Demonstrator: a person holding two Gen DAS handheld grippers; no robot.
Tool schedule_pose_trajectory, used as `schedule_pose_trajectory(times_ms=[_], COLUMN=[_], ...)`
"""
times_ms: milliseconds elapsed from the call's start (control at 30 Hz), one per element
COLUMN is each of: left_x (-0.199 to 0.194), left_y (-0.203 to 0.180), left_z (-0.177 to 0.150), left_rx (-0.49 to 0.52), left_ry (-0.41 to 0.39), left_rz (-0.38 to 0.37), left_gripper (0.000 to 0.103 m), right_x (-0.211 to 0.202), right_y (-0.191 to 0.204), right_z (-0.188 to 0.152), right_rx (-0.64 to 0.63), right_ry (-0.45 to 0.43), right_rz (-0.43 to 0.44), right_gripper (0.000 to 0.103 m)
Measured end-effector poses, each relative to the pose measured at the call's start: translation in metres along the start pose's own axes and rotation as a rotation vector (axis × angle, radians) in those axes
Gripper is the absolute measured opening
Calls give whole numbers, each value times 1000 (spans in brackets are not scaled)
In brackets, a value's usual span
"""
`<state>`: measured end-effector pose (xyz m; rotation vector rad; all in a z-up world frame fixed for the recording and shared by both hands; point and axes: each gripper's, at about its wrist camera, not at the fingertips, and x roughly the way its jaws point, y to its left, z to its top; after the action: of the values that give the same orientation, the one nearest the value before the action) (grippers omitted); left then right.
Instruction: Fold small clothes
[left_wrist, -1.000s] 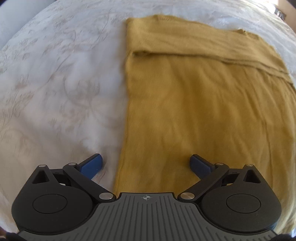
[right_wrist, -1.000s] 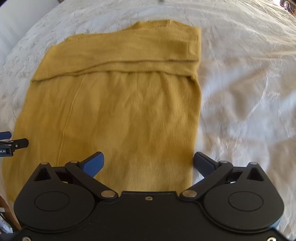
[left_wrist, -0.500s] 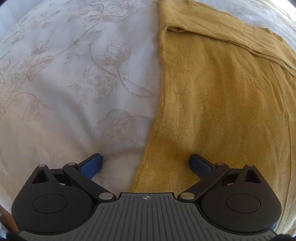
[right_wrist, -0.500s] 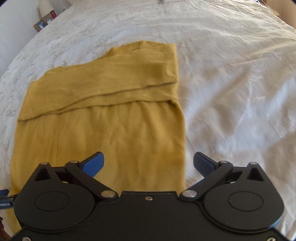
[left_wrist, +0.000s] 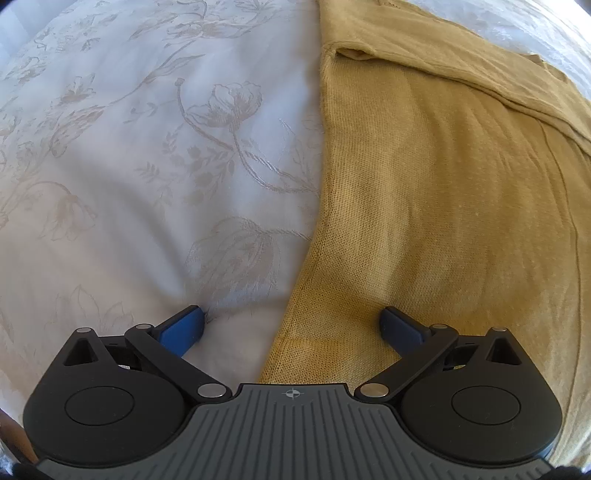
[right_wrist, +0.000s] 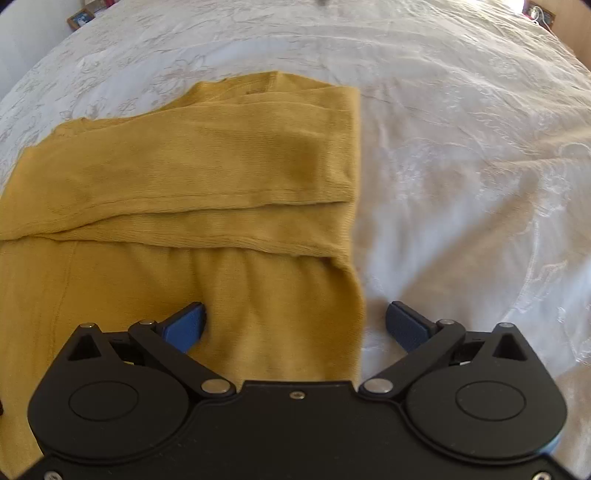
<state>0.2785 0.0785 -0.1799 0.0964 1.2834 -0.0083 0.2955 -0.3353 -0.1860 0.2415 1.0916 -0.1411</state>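
A mustard-yellow knit garment (left_wrist: 443, 206) lies flat on a white bedspread, with a folded band across its far end (right_wrist: 207, 173). My left gripper (left_wrist: 291, 325) is open and low over the garment's near left corner: its left fingertip presses the bedspread, its right one rests on the knit. My right gripper (right_wrist: 295, 321) is open and straddles the garment's right edge: left fingertip dents the fabric, right fingertip is over the bedspread. Neither holds anything.
The white bedspread (left_wrist: 129, 166) with a woven flower pattern spreads all round the garment, with wide room to its left and right (right_wrist: 461, 184). Small framed objects (right_wrist: 81, 16) stand beyond the far left edge.
Both grippers have come down closer to the garment. The left one has settled at the near left corner; the right one has moved forward along the right edge and now presses the knit.
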Motion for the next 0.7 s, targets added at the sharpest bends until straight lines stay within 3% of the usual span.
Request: schedule_pose_trajectory(times_ms=[233,400,500,600,700], left_x=[-1,-1,-1,-4,-9], left_y=[-4,-4,-3,0,3], left_z=[-8,-17,-24,-32,-44], left_rx=[2,2,2,20,52], left_ry=[-7,-27,-46,-64,-75], left_rz=[-5,-19,-28,-45,-68], left_gripper=[103,103,103,103,103], right_x=[-16,-47,-55,-54,-64], right_y=[-32,-35,-26,-28,-40], right_z=[-23,-43,-65,-92,-114], right_rx=[78,133,113,96,150], right_ry=[0,-51,-26,37,45], right_rz=[-38,26,77,22,-13], right_gripper=[102,102,102,102,102])
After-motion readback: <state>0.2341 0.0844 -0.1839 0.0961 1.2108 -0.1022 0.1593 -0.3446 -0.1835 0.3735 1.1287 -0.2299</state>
